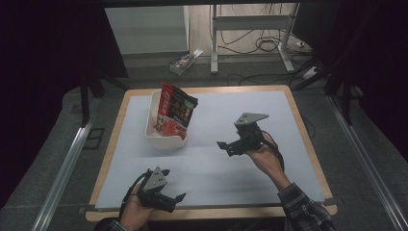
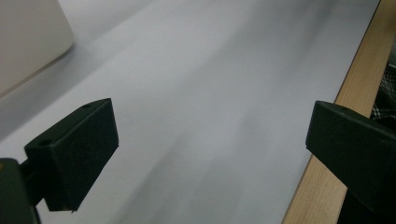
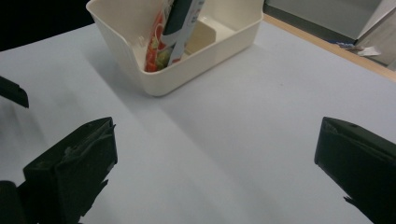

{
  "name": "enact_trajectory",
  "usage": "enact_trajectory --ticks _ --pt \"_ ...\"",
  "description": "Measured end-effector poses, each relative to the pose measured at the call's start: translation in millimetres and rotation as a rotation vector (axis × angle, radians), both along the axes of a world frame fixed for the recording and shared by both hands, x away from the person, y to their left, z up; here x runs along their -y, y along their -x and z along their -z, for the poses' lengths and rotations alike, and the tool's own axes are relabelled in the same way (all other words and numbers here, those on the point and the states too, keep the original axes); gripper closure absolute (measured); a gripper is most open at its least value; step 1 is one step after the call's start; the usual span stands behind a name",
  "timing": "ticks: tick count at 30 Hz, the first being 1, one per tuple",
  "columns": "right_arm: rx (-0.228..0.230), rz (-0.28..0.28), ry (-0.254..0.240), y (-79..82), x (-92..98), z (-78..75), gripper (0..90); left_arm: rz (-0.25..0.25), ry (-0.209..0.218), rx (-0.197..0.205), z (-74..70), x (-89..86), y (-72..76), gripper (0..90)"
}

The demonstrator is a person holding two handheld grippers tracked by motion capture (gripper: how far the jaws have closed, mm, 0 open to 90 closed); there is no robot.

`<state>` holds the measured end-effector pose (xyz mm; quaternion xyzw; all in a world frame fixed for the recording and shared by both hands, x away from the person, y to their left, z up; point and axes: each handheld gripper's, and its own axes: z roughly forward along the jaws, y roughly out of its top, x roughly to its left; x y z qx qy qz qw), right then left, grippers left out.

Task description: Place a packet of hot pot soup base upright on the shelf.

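The left tongs (image 1: 177,197) hover low over the near edge of the pale blue, wood-rimmed desk (image 1: 240,173), jaws spread wide and empty. Farther in, the right tongs (image 1: 222,145) gape wide too, gripping nothing. Beyond them, a red and dark printed snack bag (image 1: 174,111) stands tilted inside a cream plastic rectangular bin (image 1: 166,138).

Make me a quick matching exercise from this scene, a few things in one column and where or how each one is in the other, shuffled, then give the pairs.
Things:
1. snack packet
2. white tub
3. left gripper
4. right gripper

Places or states:
A. jaws open, near the table's front edge
B. on the table's far left part
C. standing in the tub, leaning
D. jaws open, right of the tub

Pairs: 1-C, 2-B, 3-A, 4-D
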<state>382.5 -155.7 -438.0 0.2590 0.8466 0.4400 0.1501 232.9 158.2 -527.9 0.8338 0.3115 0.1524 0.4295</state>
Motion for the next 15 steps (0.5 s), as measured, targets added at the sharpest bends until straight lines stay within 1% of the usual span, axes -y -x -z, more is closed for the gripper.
enact_trajectory --ticks 4,10,15 --pt "0.007 0.005 -0.002 10.9 14.4 -2.9 0.0 -0.005 -0.002 0.000 0.1 -0.1 -0.8 2.4" --pt "0.017 0.028 0.016 26.1 35.5 -3.8 0.0 -0.005 -0.006 0.000 0.3 0.1 -0.7 2.4" --pt "0.021 0.041 0.019 36.7 47.5 -3.9 0.0 -0.006 -0.009 0.002 0.0 0.2 -0.5 2.4"
